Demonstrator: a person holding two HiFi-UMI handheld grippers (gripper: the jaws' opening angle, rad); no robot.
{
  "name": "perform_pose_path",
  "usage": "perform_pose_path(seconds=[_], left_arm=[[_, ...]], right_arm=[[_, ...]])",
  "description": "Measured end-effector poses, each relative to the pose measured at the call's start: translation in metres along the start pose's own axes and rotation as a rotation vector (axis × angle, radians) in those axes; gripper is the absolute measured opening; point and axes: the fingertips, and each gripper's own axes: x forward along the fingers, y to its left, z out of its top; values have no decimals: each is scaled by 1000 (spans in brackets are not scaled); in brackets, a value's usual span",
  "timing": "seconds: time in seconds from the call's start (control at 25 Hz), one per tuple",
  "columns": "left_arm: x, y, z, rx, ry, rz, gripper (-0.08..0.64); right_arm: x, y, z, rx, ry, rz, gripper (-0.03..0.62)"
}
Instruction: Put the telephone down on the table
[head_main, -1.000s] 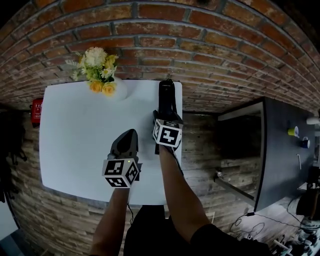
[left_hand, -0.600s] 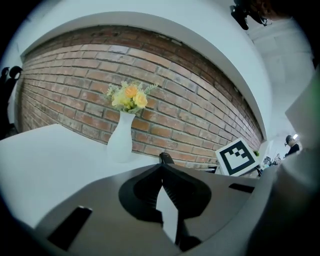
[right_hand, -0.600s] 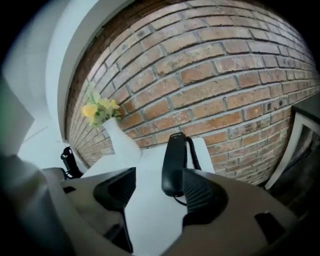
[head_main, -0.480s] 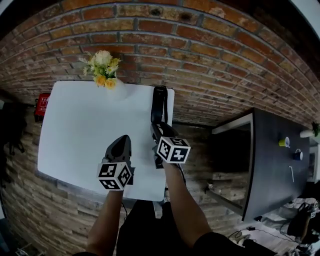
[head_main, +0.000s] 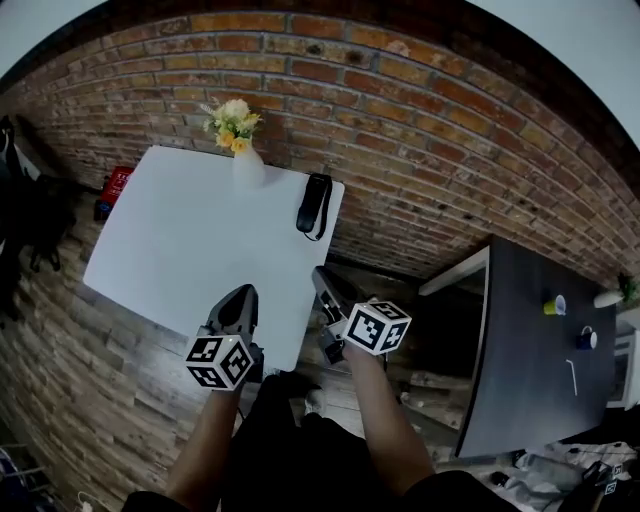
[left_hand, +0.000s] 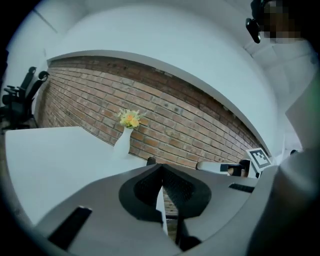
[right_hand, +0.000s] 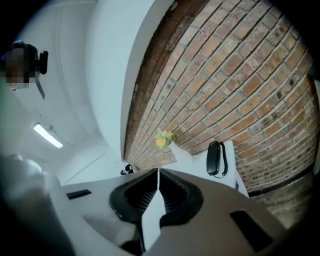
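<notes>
Telephone: flat beside table edge, upper centre.
Left gripper: closed, empty.
Right gripper: just closed, empty.
Risk: nudged off edge.

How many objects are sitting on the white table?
2. The telephone lies at the far right corner of the table, near the brick wall; the vase of flowers stands left of it at the far edge. Nothing else seems hidden.

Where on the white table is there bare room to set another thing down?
Nearly all of the table is bare: the whole left side and the near half. Only the far right corner is crowded: the telephone lies there, with the vase of flowers beside it along the brick wall.
</notes>
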Motion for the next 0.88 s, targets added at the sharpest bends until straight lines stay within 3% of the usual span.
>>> perform_pose_path(seconds=[0.36, 0.56, 0.88], left_arm=[[-86, -54, -19, -65, -52, -2, 14], [-118, -54, -19, -78, -84, 15, 14], [-131, -46, -16, -84, -77, -2, 14]], right_arm=[[-120, 37, -10, 16, 3, 108, 21], [-162, 55, -10, 17, -22, 141, 21], [-188, 73, -6, -11, -59, 121, 21]])
